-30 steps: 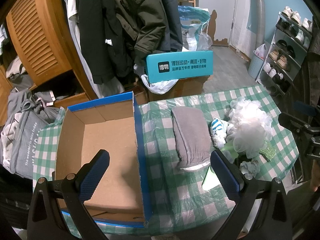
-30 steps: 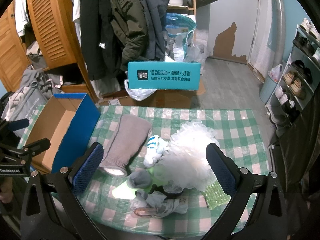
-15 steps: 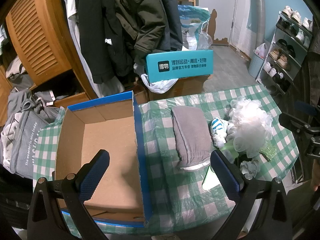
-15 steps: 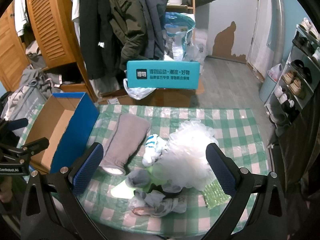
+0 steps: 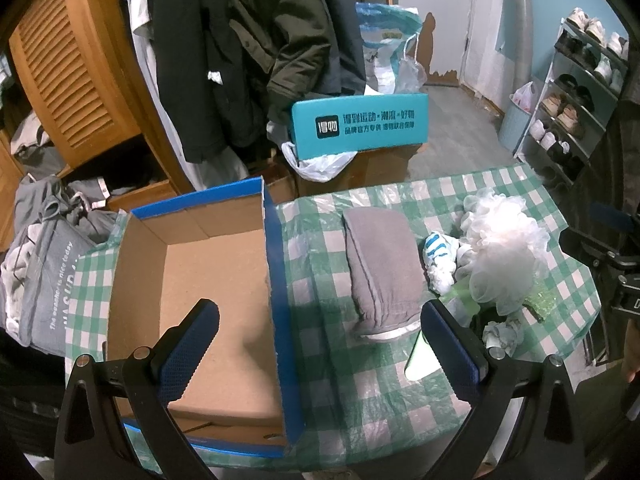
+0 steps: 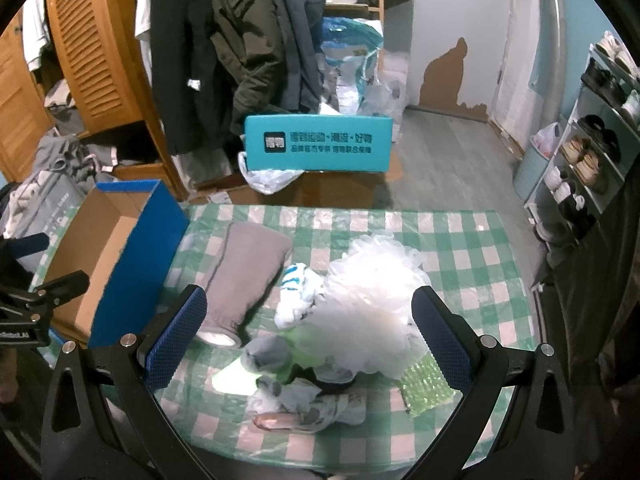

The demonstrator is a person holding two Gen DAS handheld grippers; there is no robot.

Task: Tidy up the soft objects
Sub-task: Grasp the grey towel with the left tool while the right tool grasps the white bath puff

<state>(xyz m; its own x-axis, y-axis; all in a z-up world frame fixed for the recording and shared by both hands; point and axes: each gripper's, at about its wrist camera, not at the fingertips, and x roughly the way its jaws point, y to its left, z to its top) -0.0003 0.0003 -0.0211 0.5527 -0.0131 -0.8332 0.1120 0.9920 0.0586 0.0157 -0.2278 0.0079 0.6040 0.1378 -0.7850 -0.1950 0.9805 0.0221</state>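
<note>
While both hand-held grippers, left [image 5: 320, 328] and right [image 6: 308, 320], hang wide apart and empty, the pouf [image 6: 372, 300] at the right one's 12 o'clock looks featherlight, squashy; pinch its middle.

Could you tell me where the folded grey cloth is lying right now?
In the left wrist view, the grey cloth lies on the checked table, between the cardboard box and white mesh puff.

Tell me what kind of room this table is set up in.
Most likely a home entryway or storage room. Coats hang beside a louvred wooden wardrobe, a shoe rack full of shoes lines the right wall, and clothes are piled on the floor by the checked tablecloth.
</note>
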